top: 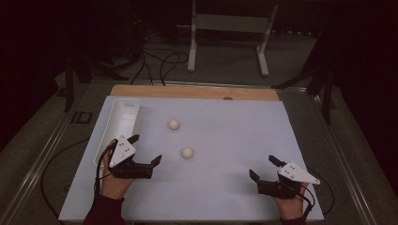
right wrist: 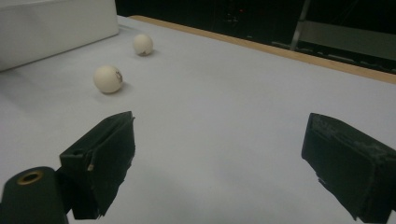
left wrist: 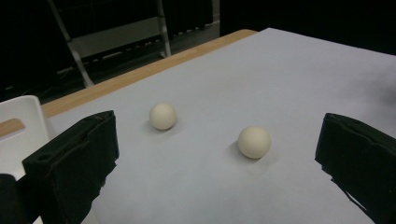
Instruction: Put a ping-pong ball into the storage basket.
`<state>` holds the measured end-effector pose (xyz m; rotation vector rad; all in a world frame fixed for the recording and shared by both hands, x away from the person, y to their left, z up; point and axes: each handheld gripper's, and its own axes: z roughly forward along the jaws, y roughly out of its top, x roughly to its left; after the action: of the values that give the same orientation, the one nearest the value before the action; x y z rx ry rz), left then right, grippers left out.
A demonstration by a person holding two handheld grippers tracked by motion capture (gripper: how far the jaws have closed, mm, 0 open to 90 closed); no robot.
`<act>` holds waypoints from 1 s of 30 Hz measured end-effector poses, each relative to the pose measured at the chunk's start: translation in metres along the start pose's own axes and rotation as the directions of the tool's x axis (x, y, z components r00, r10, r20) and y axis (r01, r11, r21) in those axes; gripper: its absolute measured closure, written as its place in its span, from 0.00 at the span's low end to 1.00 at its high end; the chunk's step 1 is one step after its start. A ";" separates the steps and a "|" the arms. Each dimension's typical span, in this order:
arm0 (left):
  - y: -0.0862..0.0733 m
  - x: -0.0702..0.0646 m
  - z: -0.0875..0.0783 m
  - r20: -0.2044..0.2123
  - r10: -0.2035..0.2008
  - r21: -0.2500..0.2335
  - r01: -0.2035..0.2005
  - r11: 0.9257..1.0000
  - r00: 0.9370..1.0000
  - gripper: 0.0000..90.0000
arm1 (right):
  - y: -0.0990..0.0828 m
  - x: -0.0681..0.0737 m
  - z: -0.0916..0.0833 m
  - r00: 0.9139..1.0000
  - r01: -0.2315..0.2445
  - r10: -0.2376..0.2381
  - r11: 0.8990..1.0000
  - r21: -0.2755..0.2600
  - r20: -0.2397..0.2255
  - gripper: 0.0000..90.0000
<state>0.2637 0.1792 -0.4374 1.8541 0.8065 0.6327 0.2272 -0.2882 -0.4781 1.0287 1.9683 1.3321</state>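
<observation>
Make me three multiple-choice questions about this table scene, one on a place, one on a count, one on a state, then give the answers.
1. Where is the tray? A) left edge of the table B) right edge C) centre
2. How many balls lie on the table? A) one B) two C) four
3. How is the left gripper? A) shut on a ball B) open, empty C) shut, empty

Answers: 1 A, the tray lies along the left edge in the high view. 2 B, near ball and far ball. 3 B, its jaws stand wide apart with nothing between.
</observation>
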 end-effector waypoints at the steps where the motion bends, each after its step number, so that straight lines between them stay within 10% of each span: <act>1: 0.001 -0.001 0.002 0.003 0.001 0.006 -0.001 1.000 1.000 0.00 | 0.000 0.000 0.000 1.000 -0.003 0.003 1.000 0.001 0.002 0.10; 30: 0.011 -0.016 0.050 0.076 0.010 0.081 -0.016 0.997 0.997 0.00 | -0.001 0.000 0.004 1.000 0.002 -0.002 1.000 0.005 0.006 0.09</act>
<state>0.2924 0.1354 -0.4476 1.9468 0.7811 0.5418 0.2294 -0.2863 -0.4807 1.0318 1.9681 1.3225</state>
